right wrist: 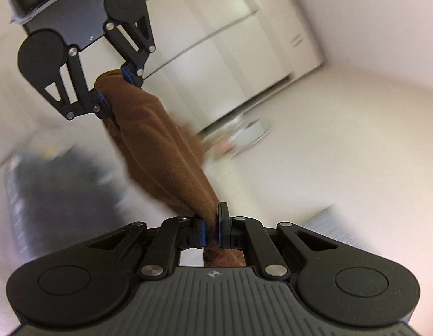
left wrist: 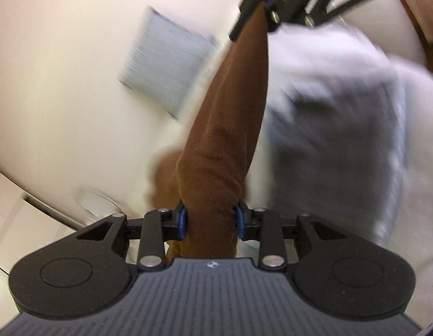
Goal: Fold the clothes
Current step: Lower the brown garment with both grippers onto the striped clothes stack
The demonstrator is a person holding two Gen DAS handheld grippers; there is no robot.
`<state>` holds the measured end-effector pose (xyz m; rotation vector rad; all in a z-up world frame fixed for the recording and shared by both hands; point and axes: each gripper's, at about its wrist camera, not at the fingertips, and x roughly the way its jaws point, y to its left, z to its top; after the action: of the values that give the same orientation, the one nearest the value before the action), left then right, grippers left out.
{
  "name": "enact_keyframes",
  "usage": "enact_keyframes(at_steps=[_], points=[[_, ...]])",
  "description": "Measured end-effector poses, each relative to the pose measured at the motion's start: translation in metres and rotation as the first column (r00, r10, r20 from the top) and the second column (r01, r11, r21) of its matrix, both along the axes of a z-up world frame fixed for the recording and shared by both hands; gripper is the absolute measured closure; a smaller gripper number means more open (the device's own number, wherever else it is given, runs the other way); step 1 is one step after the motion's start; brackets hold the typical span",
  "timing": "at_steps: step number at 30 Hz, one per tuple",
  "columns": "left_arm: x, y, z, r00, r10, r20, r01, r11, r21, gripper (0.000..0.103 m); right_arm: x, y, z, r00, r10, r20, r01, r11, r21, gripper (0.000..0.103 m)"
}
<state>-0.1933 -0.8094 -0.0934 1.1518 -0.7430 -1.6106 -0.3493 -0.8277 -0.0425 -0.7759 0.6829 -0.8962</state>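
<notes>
A pale, blurred surface spreads beneath everything, with a heap of grey and white clothes on it and a folded grey piece lying apart. Above them a brown cloth hangs stretched in the air between both tools. The left gripper has its fingers clamped on a bunched end, and the right gripper has its fingers pinching the other end tight.
</notes>
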Motion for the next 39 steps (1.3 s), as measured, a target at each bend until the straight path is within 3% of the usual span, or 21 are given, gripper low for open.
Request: enact_keyframes(at_steps=[3,4,7,8,13,17,19,22,27,32,35,38,39], points=[[0.005,-0.016,-0.072,0.999,0.027,0.046,-0.033,0.991,0.127,0.074,0.007,-0.013,-0.059,0.994,0.008,-0.112,0.002,0.996,0.090,0.098],[0.007,-0.015,-0.083,0.998,0.031,0.047,-0.036,0.993,0.108,0.074,0.010,-0.017,-0.079,0.989,0.013,-0.149,0.006,0.993,0.120,0.091],[0.013,-0.009,-0.083,0.999,0.036,0.028,-0.038,0.997,0.068,0.069,0.000,-0.019,-0.088,0.991,-0.010,-0.135,0.025,0.993,0.112,0.070],[0.016,-0.006,-0.080,0.999,0.038,0.028,-0.040,0.997,0.059,0.066,-0.006,-0.019,-0.086,0.993,-0.021,-0.115,0.034,0.993,0.113,0.069],[0.016,0.008,-0.082,0.997,0.038,0.068,-0.040,0.999,0.027,0.066,-0.021,-0.011,-0.085,0.994,-0.047,-0.101,0.059,0.991,0.118,0.070],[0.008,0.010,-0.084,0.995,0.038,0.097,-0.041,0.999,0.030,0.073,-0.014,-0.010,-0.088,0.993,-0.047,-0.111,0.060,0.991,0.120,0.081],[0.007,0.006,-0.083,0.996,0.038,0.087,-0.042,0.998,0.045,0.078,-0.004,-0.008,-0.090,0.991,-0.042,-0.125,0.058,0.990,0.130,0.093],[0.010,0.000,-0.076,0.997,0.027,0.072,-0.032,0.997,0.069,0.083,-0.002,-0.013,-0.085,0.989,-0.038,-0.146,0.061,0.986,0.157,0.097],[0.008,0.005,-0.058,1.000,0.021,-0.016,-0.020,0.999,0.036,0.084,-0.009,-0.009,-0.061,0.996,-0.055,-0.074,0.065,0.989,0.130,0.097],[0.003,0.011,-0.079,1.000,0.004,0.029,-0.005,0.999,0.045,0.083,-0.007,0.000,-0.086,0.990,-0.042,-0.131,0.062,0.986,0.155,0.096],[0.001,0.013,-0.083,0.999,0.008,0.034,-0.008,1.000,0.023,0.074,-0.010,0.008,-0.094,0.990,-0.047,-0.134,0.065,0.989,0.134,0.091],[0.001,0.014,-0.084,0.999,0.013,0.033,-0.013,1.000,0.009,0.077,-0.009,0.012,-0.099,0.988,-0.043,-0.150,0.060,0.992,0.110,0.088],[0.003,0.012,-0.085,0.999,0.016,0.032,-0.016,1.000,0.014,0.082,-0.008,0.013,-0.100,0.986,-0.040,-0.160,0.057,0.993,0.105,0.091]])
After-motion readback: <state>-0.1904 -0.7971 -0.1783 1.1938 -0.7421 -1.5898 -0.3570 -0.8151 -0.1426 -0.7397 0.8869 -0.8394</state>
